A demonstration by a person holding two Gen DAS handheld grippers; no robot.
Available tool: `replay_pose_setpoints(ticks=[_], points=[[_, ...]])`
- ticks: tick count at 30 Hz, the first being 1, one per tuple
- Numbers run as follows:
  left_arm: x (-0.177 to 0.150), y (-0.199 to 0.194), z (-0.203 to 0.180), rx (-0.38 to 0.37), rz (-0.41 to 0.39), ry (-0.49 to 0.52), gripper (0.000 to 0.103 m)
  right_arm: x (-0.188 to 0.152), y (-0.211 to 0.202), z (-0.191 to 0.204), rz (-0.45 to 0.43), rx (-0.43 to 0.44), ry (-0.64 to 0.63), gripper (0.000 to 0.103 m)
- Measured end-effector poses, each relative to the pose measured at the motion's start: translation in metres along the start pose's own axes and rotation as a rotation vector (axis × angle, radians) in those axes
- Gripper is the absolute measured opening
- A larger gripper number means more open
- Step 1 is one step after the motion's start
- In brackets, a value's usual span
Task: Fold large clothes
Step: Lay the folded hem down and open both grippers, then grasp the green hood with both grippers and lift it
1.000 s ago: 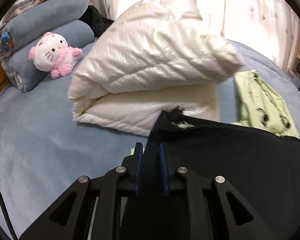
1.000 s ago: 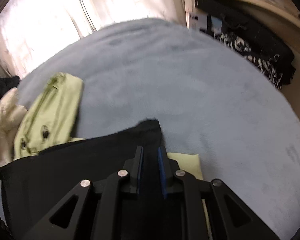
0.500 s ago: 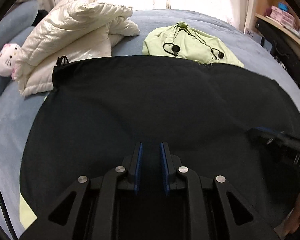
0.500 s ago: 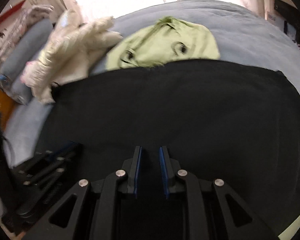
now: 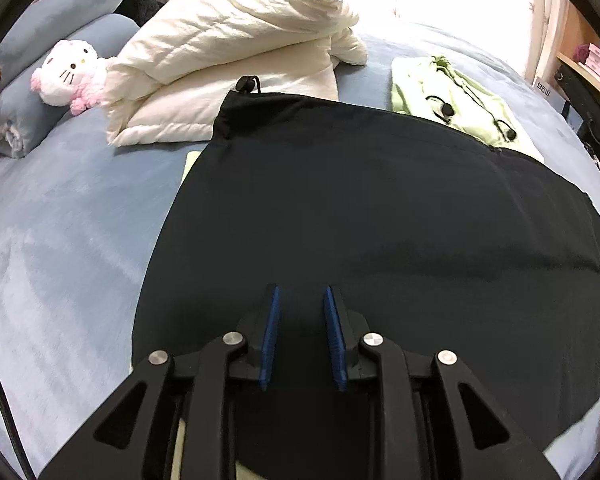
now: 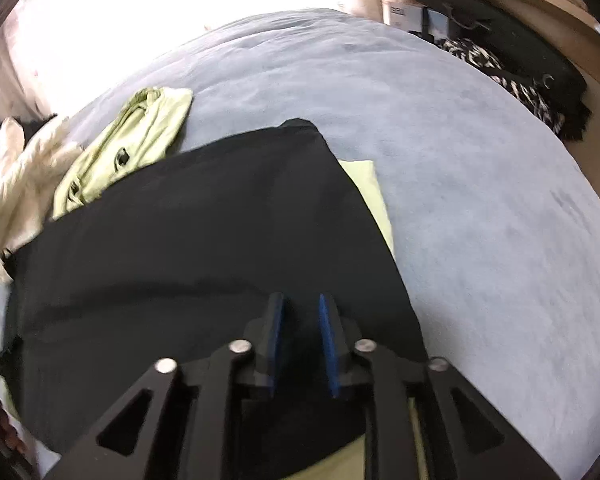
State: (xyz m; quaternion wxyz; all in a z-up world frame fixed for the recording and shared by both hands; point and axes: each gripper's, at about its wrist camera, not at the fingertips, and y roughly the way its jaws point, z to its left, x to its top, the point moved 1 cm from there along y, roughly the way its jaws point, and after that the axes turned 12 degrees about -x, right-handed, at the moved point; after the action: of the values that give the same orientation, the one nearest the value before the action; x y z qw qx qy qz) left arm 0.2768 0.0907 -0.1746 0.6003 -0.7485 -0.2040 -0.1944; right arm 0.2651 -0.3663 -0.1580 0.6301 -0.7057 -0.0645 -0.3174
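Observation:
A large black garment (image 5: 380, 208) lies spread flat on the blue-grey bed (image 5: 68, 216), over a pale yellow-green sheet whose edge (image 6: 370, 196) shows at its right side. A drawstring toggle (image 5: 247, 83) sticks out at its far left corner. My left gripper (image 5: 301, 336) sits over the near edge of the black garment, jaws slightly apart, with nothing between the blue pads. My right gripper (image 6: 300, 344) sits over the garment's near right part (image 6: 204, 216), jaws also slightly apart and empty.
A folded cream puffer jacket (image 5: 236, 48) lies at the far left, next to a Hello Kitty plush (image 5: 70, 74) and rolled blue blankets (image 5: 16, 92). A folded light-green hoodie (image 5: 456, 100) lies beyond the garment. Shelves with dark clutter (image 6: 512, 52) stand at the right.
Both grippers carried the black garment's edge across and laid it flat. Their jaws have parted and let go of the fabric. The views have swung apart again.

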Motion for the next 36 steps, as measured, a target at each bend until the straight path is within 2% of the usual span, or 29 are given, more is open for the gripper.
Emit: replay_pose_setpoints(ticks=[1, 7, 9, 13, 15, 19, 21, 26, 32, 36], points=[[-0.001, -0.003, -0.001, -0.012, 0.0, -0.001, 0.026, -0.004, -0.009, 0.004, -0.01, 0.034, 0.005, 0.037], [-0.033, -0.025, -0.04, -0.083, -0.003, 0.029, 0.031, -0.042, -0.052, 0.066, -0.024, 0.195, -0.116, 0.037], [-0.044, -0.023, -0.051, -0.093, 0.013, 0.045, 0.039, -0.056, -0.056, 0.083, -0.014, 0.221, -0.159, 0.037], [-0.065, -0.021, -0.055, -0.036, 0.025, 0.117, 0.042, -0.078, -0.047, 0.093, 0.01, 0.129, -0.236, 0.037], [-0.069, -0.022, -0.048, -0.04, 0.021, 0.104, 0.042, -0.085, -0.036, 0.077, 0.04, 0.054, -0.234, 0.037], [-0.075, -0.026, -0.028, -0.068, 0.011, 0.039, 0.042, -0.09, -0.026, 0.024, 0.064, -0.006, -0.14, 0.037], [-0.078, -0.027, -0.024, -0.084, 0.002, 0.028, 0.042, -0.092, -0.024, 0.001, 0.074, -0.062, -0.096, 0.037], [-0.079, -0.025, -0.028, -0.057, -0.003, 0.044, 0.042, -0.099, -0.028, -0.024, 0.106, -0.04, 0.005, 0.037], [-0.08, -0.028, -0.028, -0.055, 0.009, 0.049, 0.042, -0.104, -0.044, -0.015, 0.092, -0.046, 0.005, 0.037], [-0.083, -0.038, -0.033, -0.03, 0.031, 0.099, 0.044, -0.102, -0.054, -0.011, 0.079, -0.052, -0.025, 0.037]])
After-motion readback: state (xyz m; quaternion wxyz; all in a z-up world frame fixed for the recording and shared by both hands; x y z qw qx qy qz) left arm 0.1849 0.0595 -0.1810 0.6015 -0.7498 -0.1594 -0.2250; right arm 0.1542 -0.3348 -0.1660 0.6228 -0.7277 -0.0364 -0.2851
